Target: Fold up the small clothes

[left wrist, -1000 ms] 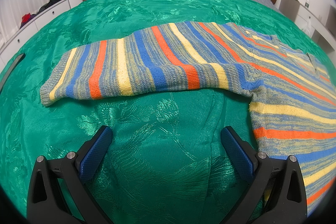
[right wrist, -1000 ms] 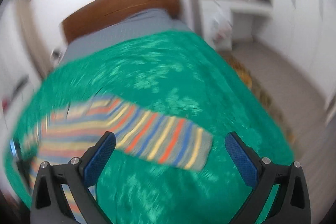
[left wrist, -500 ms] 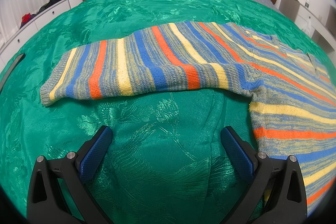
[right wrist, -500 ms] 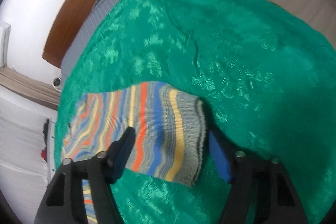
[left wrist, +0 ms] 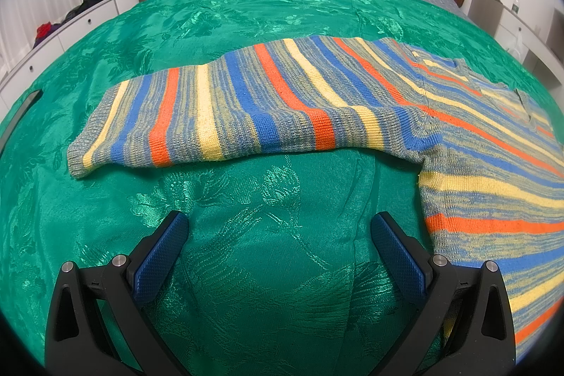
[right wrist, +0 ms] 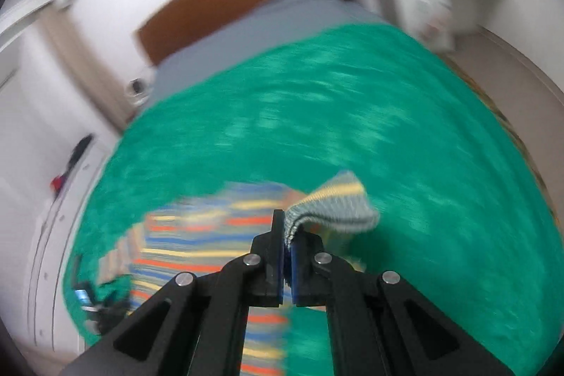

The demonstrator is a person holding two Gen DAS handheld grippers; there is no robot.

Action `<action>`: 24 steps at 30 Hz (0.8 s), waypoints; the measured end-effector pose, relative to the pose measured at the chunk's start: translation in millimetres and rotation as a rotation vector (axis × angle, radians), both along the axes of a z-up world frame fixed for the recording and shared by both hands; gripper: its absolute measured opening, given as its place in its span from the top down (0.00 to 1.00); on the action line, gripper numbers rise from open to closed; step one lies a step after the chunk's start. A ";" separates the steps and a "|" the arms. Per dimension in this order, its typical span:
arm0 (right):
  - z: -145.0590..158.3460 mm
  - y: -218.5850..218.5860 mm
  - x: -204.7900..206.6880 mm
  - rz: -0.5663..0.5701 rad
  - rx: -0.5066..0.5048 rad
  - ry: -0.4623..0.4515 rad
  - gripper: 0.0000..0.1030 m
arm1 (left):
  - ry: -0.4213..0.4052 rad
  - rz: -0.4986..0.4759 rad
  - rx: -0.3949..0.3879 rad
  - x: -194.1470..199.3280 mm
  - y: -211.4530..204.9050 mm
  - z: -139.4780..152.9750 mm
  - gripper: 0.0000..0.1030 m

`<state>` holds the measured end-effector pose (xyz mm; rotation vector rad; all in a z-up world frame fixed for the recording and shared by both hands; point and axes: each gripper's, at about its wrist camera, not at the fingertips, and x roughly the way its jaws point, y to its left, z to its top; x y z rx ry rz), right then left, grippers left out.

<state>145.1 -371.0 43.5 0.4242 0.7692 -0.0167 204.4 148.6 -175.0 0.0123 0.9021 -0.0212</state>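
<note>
Right now the right gripper is pinching the ribbed cuff of one sleeve of the striped sweater, its jaws having just been closing until they are clamped on the knit, with the cuff folding over and sticking out past the tips toward the right of that view. The rest of the sweater is lying spread on the green bedspread, its body trailing away below and to the left of the right gripper's jaws in the blurred right wrist view, so the held sleeve is running from the jaws back toward the body in that direction. That is the relation the next move seems to be turning on: carrying the cuff across toward the body, along the sleeve's own length, should lay the sleeve over the torso. The left gripper is hovering over bare bedspread with its jaws standing wide and nothing between them. Ahead of it the other sleeve is stretching flat across the view, its long axis running side to side, its cuff end off to the left and its shoulder joining the body at the right. The left gripper is the nearer one to this second sleeve, which is lying just beyond its fingertips, apart from them and untouched.
</note>
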 end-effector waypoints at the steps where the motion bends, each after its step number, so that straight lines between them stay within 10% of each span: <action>1: 1.3 28.0 18.6 0.052 0.005 0.002 0.98 | 0.000 0.000 0.000 -0.1 0.2 0.0 0.00; 10: -81.6 161.7 96.7 0.228 -0.058 0.112 0.95 | 0.000 0.000 0.000 0.0 -0.1 0.0 0.00; 12: -110.0 172.9 107.4 0.267 0.015 0.156 0.77 | 0.000 0.000 0.000 0.0 0.1 0.0 0.00; 17: -163.5 160.6 107.7 0.363 0.442 0.177 0.47 | 0.000 0.000 0.000 -0.1 0.2 0.0 0.00; 24: -177.8 98.0 80.1 0.280 0.413 0.199 0.44 | 0.000 0.000 0.000 0.0 -0.1 -0.1 0.00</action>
